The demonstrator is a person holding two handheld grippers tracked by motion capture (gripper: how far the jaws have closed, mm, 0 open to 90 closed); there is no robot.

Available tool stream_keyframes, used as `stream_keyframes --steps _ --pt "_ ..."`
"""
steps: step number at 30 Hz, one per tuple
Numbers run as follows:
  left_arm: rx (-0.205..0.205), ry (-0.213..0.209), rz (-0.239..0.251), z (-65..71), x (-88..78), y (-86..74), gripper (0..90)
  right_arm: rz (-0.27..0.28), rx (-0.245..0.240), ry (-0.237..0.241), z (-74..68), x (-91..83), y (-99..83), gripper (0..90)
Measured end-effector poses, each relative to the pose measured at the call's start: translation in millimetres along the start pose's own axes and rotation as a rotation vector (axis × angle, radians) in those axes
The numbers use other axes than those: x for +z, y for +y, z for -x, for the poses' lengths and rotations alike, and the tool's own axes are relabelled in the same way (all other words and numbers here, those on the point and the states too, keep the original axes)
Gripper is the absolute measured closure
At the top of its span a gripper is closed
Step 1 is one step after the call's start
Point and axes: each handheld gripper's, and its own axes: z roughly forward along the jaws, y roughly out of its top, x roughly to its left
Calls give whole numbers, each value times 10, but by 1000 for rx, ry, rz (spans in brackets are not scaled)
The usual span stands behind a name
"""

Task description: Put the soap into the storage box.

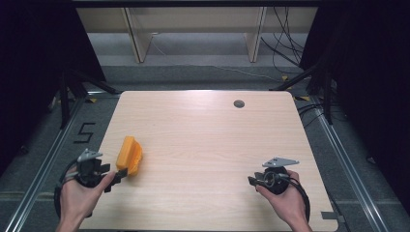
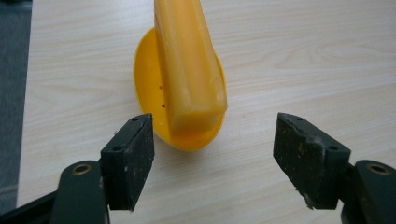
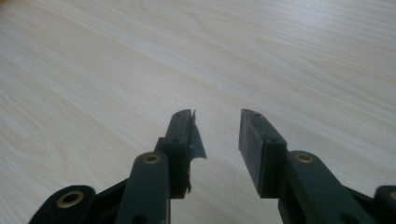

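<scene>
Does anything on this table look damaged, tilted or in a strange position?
Yes. On the right gripper, one pad is torn and peels off its jaw. The soap bar lies tilted across the yellow dish, its end overhanging the rim, near the table edge. The left gripper is open, clear of it.

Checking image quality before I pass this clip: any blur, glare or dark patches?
High view: even light on the table, black surroundings at both sides, slightly soft. Left gripper view: orange bar on its yellow dish sharp, no glare, open left tongs crisp. Right gripper view: right tongs sharp, far wood grain softens.
</scene>
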Motion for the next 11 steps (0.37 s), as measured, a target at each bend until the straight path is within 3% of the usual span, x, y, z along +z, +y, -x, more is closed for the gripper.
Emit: stream_keyframes --steps 1,3,4,7,11 --pt "-5 18 54 33 24 -121 288 4 -3 2 3 4 0 646" --pt "9 21 100 30 44 -306 290 3 -2 -2 2 5 -1 643" --pt "21 23 104 33 57 -382 290 -13 22 -15 -18 -12 -2 642" --pt "48 12 109 62 87 -509 288 -6 2 -8 -7 -5 5 640" --pt "39 -11 112 107 142 -516 279 -16 45 2 -37 -12 6 638"
